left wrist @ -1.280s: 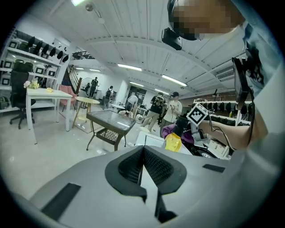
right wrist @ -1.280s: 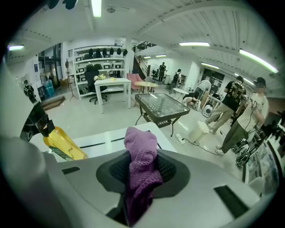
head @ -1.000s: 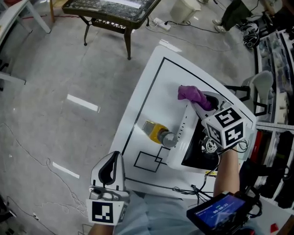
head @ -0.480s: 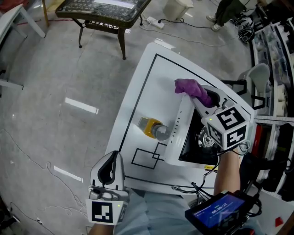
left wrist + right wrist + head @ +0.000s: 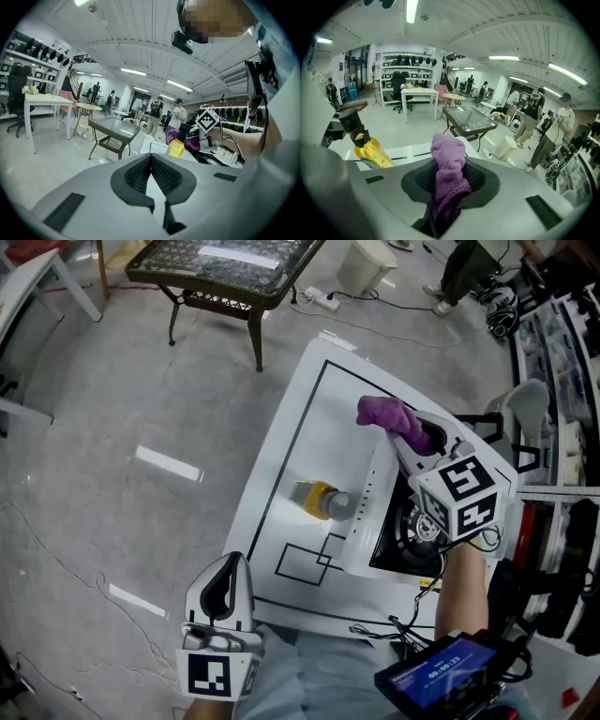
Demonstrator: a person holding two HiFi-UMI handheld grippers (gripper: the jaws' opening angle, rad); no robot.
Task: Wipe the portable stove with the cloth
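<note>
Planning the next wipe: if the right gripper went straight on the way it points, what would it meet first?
Likely the white table beyond the stove's far end, with the cloth touching first; depth is unclear.

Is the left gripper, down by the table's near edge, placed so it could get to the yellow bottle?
Probably yes. The left gripper sits shut and empty by the table's near edge, and only bare tabletop lies between it and the yellow bottle. It would need to open first.

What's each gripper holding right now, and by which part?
Right gripper clamps the purple cloth mid-bunch, an end poking past the tips. Left gripper shut, empty.
</note>
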